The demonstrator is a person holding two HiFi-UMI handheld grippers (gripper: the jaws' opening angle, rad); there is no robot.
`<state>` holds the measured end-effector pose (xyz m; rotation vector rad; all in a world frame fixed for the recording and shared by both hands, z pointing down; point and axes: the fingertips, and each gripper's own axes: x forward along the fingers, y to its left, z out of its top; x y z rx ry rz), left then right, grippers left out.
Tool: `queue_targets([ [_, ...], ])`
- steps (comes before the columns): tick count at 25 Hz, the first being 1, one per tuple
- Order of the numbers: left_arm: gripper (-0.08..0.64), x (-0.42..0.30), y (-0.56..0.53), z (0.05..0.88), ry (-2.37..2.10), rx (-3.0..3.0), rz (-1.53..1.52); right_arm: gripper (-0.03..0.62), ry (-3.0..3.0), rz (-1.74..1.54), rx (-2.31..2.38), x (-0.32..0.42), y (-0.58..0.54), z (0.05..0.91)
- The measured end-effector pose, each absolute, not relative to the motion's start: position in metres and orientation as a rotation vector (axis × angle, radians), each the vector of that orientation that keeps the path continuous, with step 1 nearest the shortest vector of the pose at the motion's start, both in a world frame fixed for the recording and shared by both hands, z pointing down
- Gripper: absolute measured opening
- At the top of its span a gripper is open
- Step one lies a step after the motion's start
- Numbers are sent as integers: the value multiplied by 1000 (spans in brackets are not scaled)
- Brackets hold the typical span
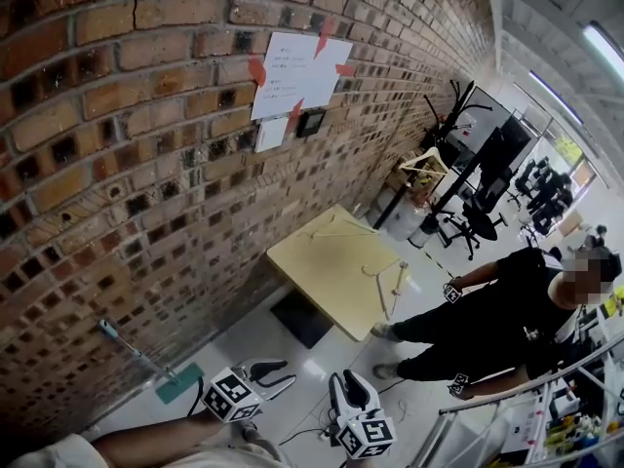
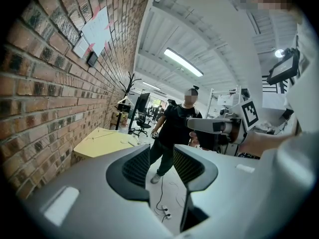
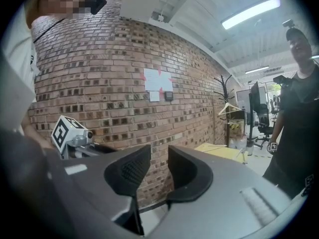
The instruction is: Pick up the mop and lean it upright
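Observation:
The mop (image 1: 146, 361) stands at the lower left of the head view. Its thin handle slants up against the brick wall (image 1: 117, 164) and its teal head (image 1: 181, 383) rests on the floor. My left gripper (image 1: 288, 373) hovers just right of the mop head, apart from it, its jaws a little apart with nothing between them. In the left gripper view the left gripper (image 2: 161, 158) shows only floor in the gap. My right gripper (image 1: 349, 378) is beside it, open and empty. The right gripper (image 3: 159, 158) faces the brick wall in its own view. Neither gripper view shows the mop.
A pale yellow table (image 1: 322, 261) stands against the wall ahead, with a dark mat (image 1: 300, 318) at its foot. A person in black (image 1: 487, 320) stands at the right. Cables (image 2: 162, 210) lie on the floor. A coat rack (image 1: 434, 154) and office chairs (image 1: 478, 213) stand further back.

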<state>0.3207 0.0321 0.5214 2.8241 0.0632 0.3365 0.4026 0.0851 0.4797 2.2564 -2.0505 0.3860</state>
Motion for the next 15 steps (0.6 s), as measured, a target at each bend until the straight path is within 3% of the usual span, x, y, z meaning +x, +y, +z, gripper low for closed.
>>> queue_targets([
  [15, 158, 282, 25, 508, -33, 2863, 317, 110, -2153, 361, 2161, 355, 71, 474],
])
